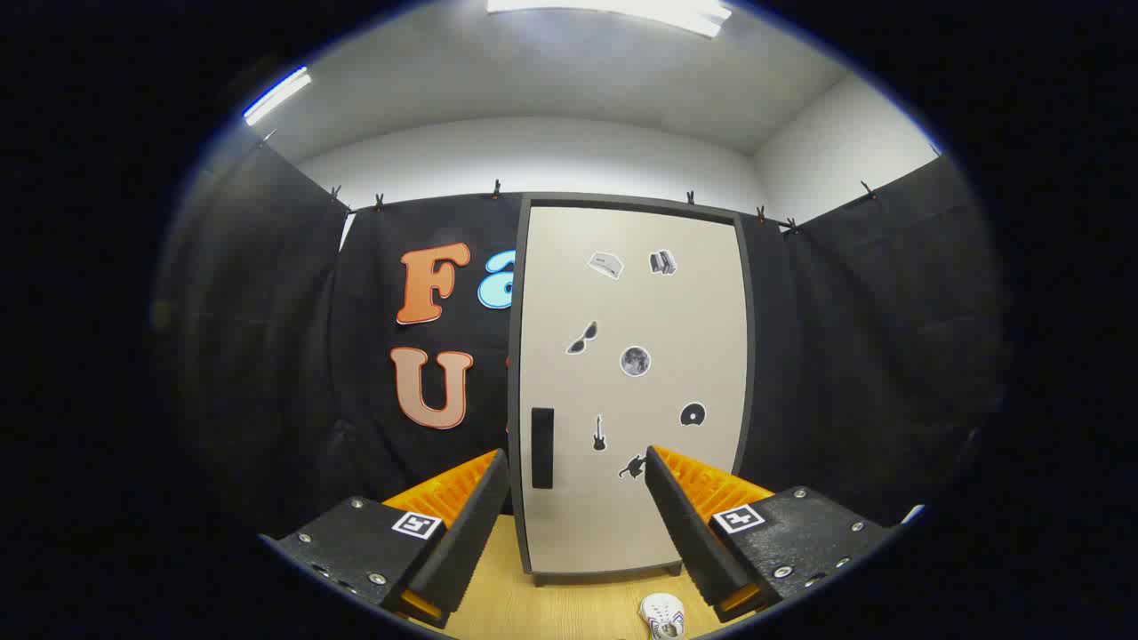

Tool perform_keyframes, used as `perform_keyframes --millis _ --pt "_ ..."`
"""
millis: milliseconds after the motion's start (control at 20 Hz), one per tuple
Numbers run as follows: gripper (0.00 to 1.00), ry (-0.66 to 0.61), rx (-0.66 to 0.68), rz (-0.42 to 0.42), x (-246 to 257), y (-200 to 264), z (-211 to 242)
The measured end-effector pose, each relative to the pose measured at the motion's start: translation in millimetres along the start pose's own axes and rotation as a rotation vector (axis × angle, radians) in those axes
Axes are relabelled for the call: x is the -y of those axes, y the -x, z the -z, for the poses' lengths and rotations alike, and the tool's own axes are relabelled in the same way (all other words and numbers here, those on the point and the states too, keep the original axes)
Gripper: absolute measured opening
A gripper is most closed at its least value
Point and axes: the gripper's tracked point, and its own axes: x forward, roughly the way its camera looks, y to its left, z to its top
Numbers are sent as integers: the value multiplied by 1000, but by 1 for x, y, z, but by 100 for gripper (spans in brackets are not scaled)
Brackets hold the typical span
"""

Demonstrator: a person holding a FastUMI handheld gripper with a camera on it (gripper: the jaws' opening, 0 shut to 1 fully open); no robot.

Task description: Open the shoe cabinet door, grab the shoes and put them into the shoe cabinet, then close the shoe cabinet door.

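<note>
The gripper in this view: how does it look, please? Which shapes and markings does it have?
The gripper has two wedge-shaped fingers with ribbed inner faces, standing apart. Each sits on a flat, rough-textured block fastened with small round screws. Each block carries a square black-and-white marker near the finger's base. No cable is visible.

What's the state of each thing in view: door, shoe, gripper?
Shoe cabinet door: closed, standing upright ahead of the fingers.
Handle: dark, on the door's left edge, untouched.
Shoe: white, on the wooden floor in front of the cabinet, not grasped.
Gripper: open, holding nothing.
</note>
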Motion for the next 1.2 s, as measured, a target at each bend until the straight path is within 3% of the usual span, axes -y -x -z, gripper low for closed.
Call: perform_keyframes --millis 1200 --pt "95 18 -22 -32 -20 -10 2"
